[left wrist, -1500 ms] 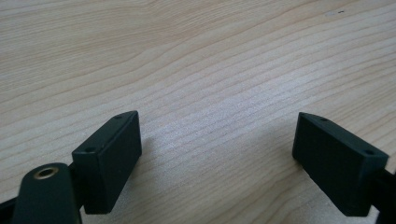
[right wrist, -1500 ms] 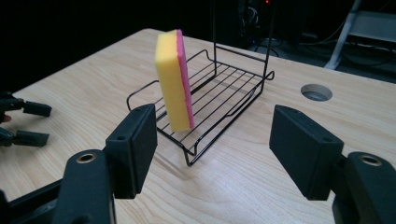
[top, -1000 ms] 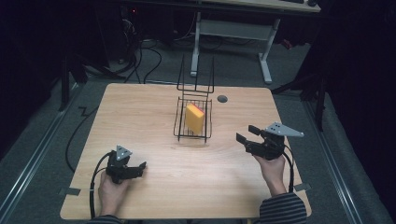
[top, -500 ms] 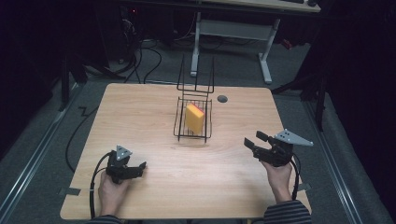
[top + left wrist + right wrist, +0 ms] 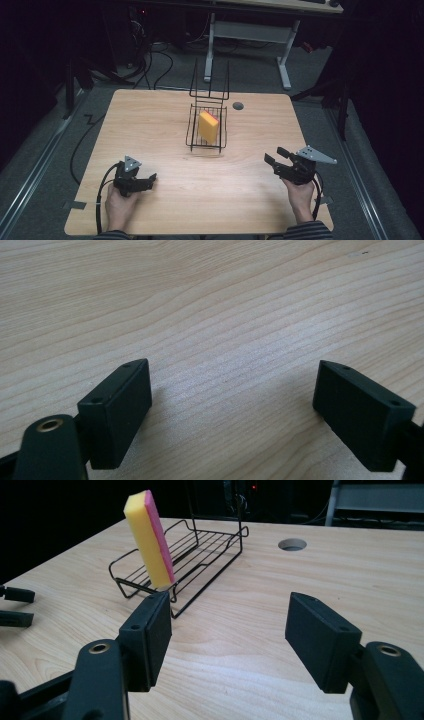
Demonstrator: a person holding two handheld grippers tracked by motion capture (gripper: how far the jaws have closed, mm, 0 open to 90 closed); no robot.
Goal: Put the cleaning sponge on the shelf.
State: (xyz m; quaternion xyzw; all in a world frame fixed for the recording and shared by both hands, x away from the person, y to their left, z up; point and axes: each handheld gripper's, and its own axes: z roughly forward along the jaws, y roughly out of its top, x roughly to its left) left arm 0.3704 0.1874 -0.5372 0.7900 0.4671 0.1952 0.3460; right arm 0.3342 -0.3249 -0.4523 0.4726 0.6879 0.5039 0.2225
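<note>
Right, your left gripper [image 5: 149, 180] sits low on the wooden table [image 5: 150, 125] at roughly 7 o'clock from the wire rack [image 5: 206, 131], well apart from it. Its jaws stand wide apart with nothing between them; the left gripper view has only bare wood grain under them (both pads just above the surface, contact not clear).

Your right gripper [image 5: 275, 157] is at about 4 o'clock from the rack, also well apart from it, held in your right hand [image 5: 299, 192] near the table's right edge. Jaws spread wide, nothing held. It points toward the rack: the right gripper view looks along the jaws at the rack and the sponge [image 5: 150, 540].

That sponge (yellow with a pink-red face) stands on edge inside the black wire rack, tilted, its lower end resting on the rack's floor wires. The rack sits near table centre, slightly toward 12 o'clock, with its tall wire back at the far end. A round cable hole [image 5: 238, 106] lies just beyond the rack at about 1 o'clock.
</note>
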